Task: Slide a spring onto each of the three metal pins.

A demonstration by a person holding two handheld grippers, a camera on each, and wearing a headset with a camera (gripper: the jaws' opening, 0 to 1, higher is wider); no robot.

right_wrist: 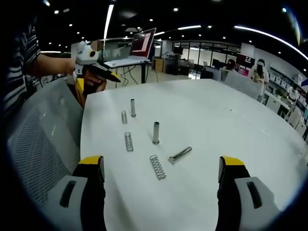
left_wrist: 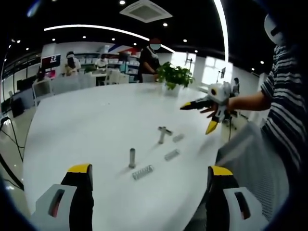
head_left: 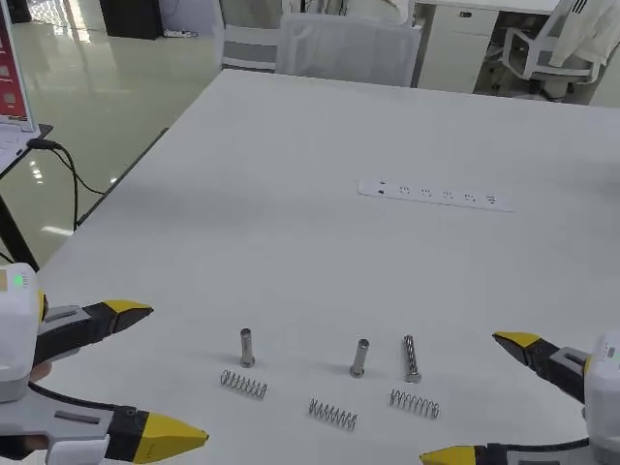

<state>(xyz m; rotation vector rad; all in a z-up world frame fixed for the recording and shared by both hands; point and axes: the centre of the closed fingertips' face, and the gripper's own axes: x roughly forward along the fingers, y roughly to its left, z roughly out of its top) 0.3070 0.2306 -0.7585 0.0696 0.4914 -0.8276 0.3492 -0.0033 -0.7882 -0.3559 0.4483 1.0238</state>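
On the smooth white counter (head_left: 291,194), the left pin (head_left: 246,347) and middle pin (head_left: 359,356) stand upright, the right pin (head_left: 410,358) lies flat, and three coiled wire springs (head_left: 332,414) lie close beside them. Left tongs (head_left: 160,373) and right tongs (head_left: 475,397) gape wide, empty.

Bright, even ceiling light; soft faint shadows; fisheye edges bend and blur

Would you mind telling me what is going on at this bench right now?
A person holds the left gripper and right gripper open and empty at the table's near edge. Between them are three pins: two stand upright, one lies on its side. Three springs lie loose in front, none on a pin yet.
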